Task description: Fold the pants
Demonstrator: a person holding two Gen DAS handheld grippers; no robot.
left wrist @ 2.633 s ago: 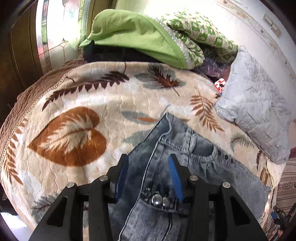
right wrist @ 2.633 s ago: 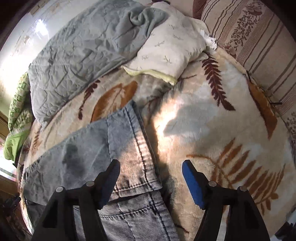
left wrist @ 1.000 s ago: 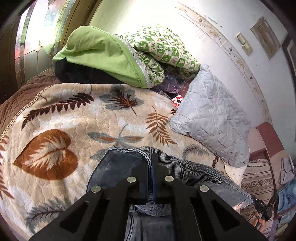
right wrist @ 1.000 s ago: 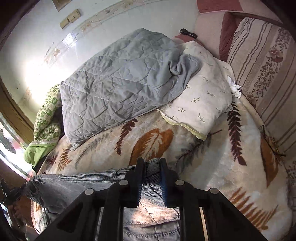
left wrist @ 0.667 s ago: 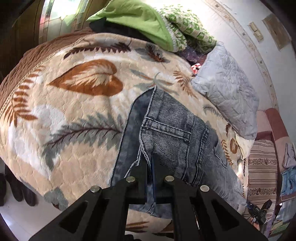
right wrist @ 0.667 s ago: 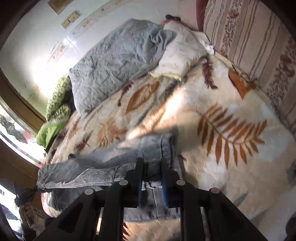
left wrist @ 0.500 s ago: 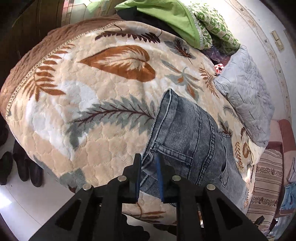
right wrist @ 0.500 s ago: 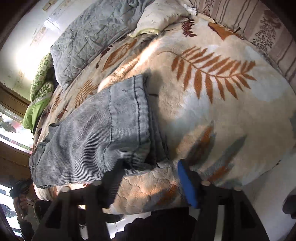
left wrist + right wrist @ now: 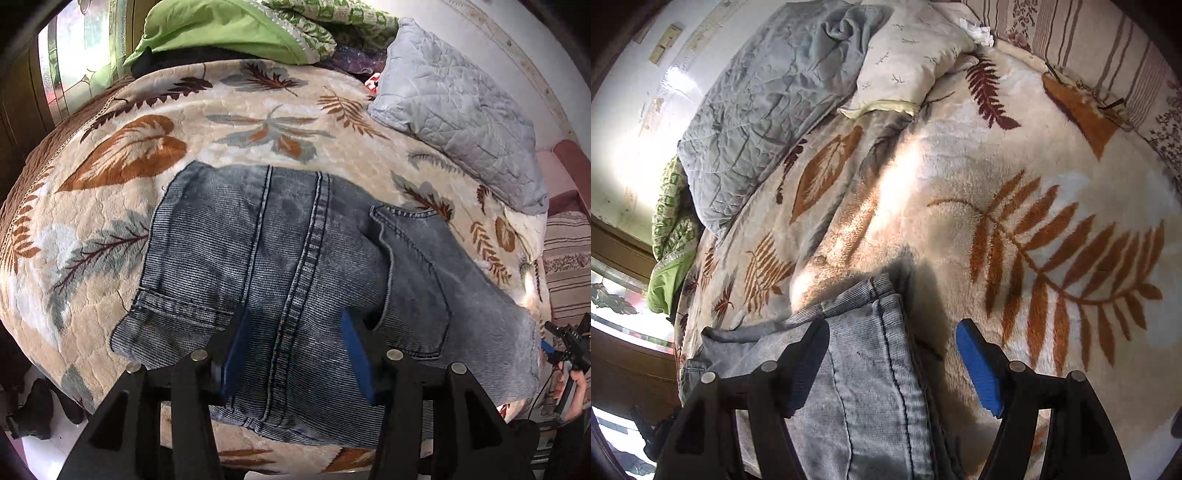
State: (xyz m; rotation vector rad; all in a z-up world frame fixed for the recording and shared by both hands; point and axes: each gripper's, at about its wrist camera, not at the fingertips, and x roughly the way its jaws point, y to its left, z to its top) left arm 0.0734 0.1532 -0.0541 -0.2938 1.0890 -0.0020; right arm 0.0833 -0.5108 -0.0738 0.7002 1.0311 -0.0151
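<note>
- Covering the bed from edge to edge is a cream blanket [image 9: 236, 110] printed with brown and grey leaves and ferns; it is the surface that everything else lies on.
- Lying folded on the near part of that blanket are the grey-blue denim pants [image 9: 295, 266], a back pocket and double-stitched seams facing up in the left wrist view; the right wrist view shows one stacked, folded end of them [image 9: 871, 369] near the bed's edge.
- Propped at the far side of the bed is a grey quilted cushion [image 9: 454, 110], well apart from the pants, with a cream pillow [image 9: 908, 62] against it in the right wrist view.
- Piled at the far corner by the window is a green cloth [image 9: 221, 26] next to a green-and-white patterned one.
- Hovering over the pants, the left gripper [image 9: 293, 354] has just been opening; its blue pads stand apart with a seam of the denim between them, not pressing on it.
- Standing wide apart, the right gripper [image 9: 892, 369] straddles the folded end's outer edge, one finger over denim and the blue pad over bare blanket, gripping nothing.
</note>
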